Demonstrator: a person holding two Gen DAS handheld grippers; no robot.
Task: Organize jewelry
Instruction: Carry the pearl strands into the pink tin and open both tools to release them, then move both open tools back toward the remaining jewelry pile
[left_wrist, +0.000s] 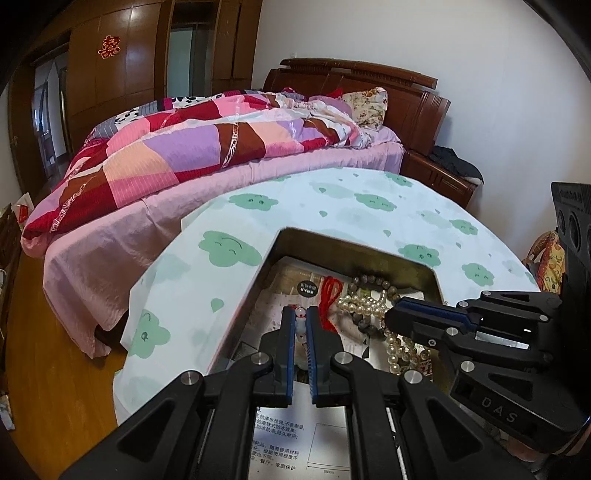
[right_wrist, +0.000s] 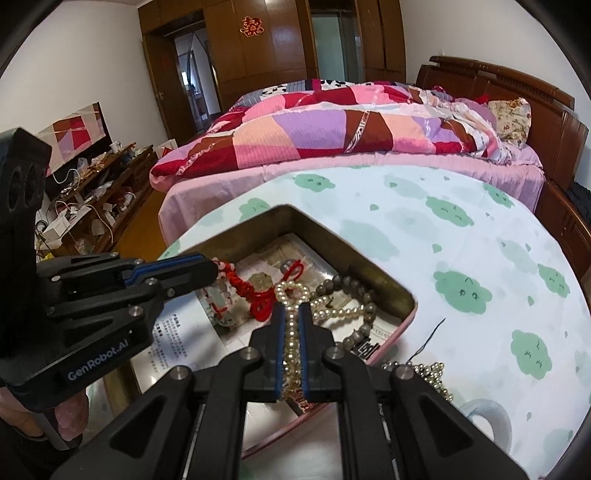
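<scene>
Nearest, the right gripper (right_wrist: 292, 321) is clamped on a doubled pearl strand (right_wrist: 291, 295), its loop poking past the tips. Just left, the left gripper (left_wrist: 300, 321) is pinched on a pale bead bracelet with red cord (right_wrist: 236, 284). Both hang over the open tin (right_wrist: 402, 295), where dark beads (right_wrist: 354, 284) lie tangled. Best lowered slowly and released apart, so strands don't knot. Beyond, cloud-print cloth (right_wrist: 461, 240), then a bed (right_wrist: 332, 122).

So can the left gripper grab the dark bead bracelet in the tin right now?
Probably not yet. The left gripper is already shut on a pale beaded piece with red cord, and the right gripper, holding the pearl necklace, sits near the dark bead bracelet.
</scene>
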